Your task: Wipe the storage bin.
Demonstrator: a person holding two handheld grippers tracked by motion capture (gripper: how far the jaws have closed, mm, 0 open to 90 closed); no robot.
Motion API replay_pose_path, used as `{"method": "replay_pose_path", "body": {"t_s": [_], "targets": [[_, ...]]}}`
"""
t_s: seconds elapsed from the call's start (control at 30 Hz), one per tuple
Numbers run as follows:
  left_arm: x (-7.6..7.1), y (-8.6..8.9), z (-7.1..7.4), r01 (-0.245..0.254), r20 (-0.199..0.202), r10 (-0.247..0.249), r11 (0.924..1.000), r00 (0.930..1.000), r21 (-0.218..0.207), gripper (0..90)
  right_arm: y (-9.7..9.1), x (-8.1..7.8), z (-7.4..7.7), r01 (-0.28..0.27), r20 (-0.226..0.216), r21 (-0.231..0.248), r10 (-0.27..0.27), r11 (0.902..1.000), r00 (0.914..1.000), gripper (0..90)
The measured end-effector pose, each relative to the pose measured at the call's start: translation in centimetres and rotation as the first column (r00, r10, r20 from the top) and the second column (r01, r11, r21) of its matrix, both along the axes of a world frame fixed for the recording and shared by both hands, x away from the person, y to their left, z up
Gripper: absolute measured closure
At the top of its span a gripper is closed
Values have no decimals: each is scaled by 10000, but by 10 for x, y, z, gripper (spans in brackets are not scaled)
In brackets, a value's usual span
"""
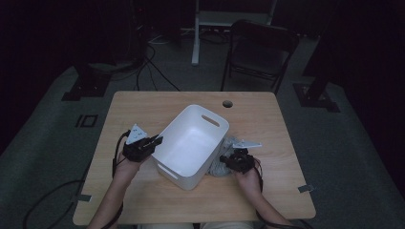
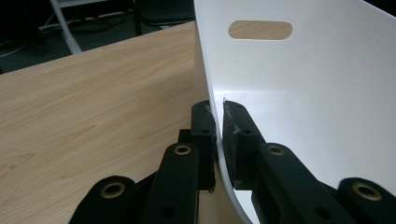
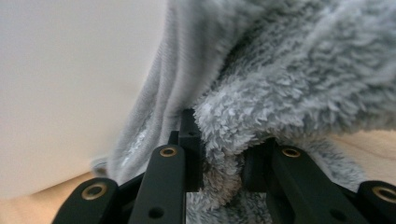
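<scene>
A white plastic bin (image 1: 191, 143) with slot handles lies on the wooden table (image 1: 143, 105), tipped up on its left side. My left gripper (image 1: 155, 141) is shut on the bin's left wall (image 2: 212, 84), one pad outside and one inside. A fluffy grey towel (image 1: 224, 160) is bunched against the bin's right side. My right gripper (image 1: 228, 161) is shut on a fold of that grey towel (image 3: 261, 93), next to the bin's white wall (image 3: 70, 84).
A dark folding chair (image 1: 260, 50) stands beyond the table's far edge. A round cable hole (image 1: 227, 103) sits near the table's far edge. Cables and stand feet lie on the dark floor at the left.
</scene>
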State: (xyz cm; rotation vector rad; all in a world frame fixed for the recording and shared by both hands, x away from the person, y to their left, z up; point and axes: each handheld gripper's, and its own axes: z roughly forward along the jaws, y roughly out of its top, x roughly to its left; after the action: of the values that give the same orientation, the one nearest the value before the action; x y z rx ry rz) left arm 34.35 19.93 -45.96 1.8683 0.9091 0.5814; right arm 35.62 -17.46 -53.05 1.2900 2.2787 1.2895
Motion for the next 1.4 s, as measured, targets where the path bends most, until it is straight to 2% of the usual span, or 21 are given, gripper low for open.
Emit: {"method": "replay_pose_path", "body": {"t_s": [0.1,0.17,0.23,0.3,0.33,0.4,0.57,0.6,0.73,0.87,0.93,0.97,1.03,1.1,1.2,1.27,1.3,1.33,1.4], "targets": [[-1,0,0,-68,6,68,10000,10000,-40,835,-6,-14,15,-359,481,234,348,9991,9982,742],[-1,-1,0,-43,8,43,10000,10000,2,835,-12,-32,32,-698,724,848,637,9939,9953,742],[-1,-1,0,7,20,-7,10000,10000,28,834,-14,-48,47,-883,1453,1161,711,9893,9868,741],[0,-2,0,33,0,-33,10000,10000,5,835,-13,-56,58,-1003,1957,1474,704,9840,9781,741],[0,-3,0,84,21,-84,10000,10000,9,835,-9,-58,63,-1098,2186,1486,757,9828,9729,741],[0,-4,0,189,-16,-189,9998,9998,-30,835,0,-57,66,-1167,2369,1112,877,9869,9676,741],[0,-4,0,315,33,-315,9995,9995,28,834,12,-50,56,-1027,2233,793,827,9916,9712,743],[0,-4,0,388,26,-388,9992,9992,2,834,13,-47,47,-870,2048,482,754,9950,9759,743],[-1,-5,0,355,16,-355,9994,9994,29,833,14,-40,32,-656,1641,343,591,9973,9847,744],[-1,-5,0,333,21,-333,9994,9994,23,831,14,-28,14,-423,1027,31,417,9991,9938,744],[-1,-5,0,316,19,-316,9995,9995,26,832,14,-26,10,-394,888,-29,395,9992,9953,744],[-1,-5,0,279,19,-279,9996,9996,8,832,14,-21,0,-286,565,-101,292,9995,9980,744],[-2,-6,0,233,51,-233,9997,9997,28,831,15,-17,-8,-267,376,-371,281,9990,9989,744],[-2,-7,0,116,68,-116,9999,9999,92,831,14,-15,-12,-255,168,-258,260,9993,9995,744],[-3,-7,0,-54,88,54,10000,9999,67,831,14,-16,-8,-312,152,-228,315,9993,9994,745],[-3,-8,0,-131,73,130,9999,9999,33,832,12,-19,-2,-422,234,91,420,9991,9988,745],[-3,-8,0,-131,73,130,9999,9999,33,832,12,-19,-2,-422,234,91,420,9991,9988,745],[-4,-9,0,-214,92,214,9998,9997,43,833,13,-28,11,-724,592,294,706,9969,9957,745],[-4,-9,0,-267,69,267,9996,9996,3,832,14,-39,26,-1086,956,776,1011,9911,9903,745]]}}
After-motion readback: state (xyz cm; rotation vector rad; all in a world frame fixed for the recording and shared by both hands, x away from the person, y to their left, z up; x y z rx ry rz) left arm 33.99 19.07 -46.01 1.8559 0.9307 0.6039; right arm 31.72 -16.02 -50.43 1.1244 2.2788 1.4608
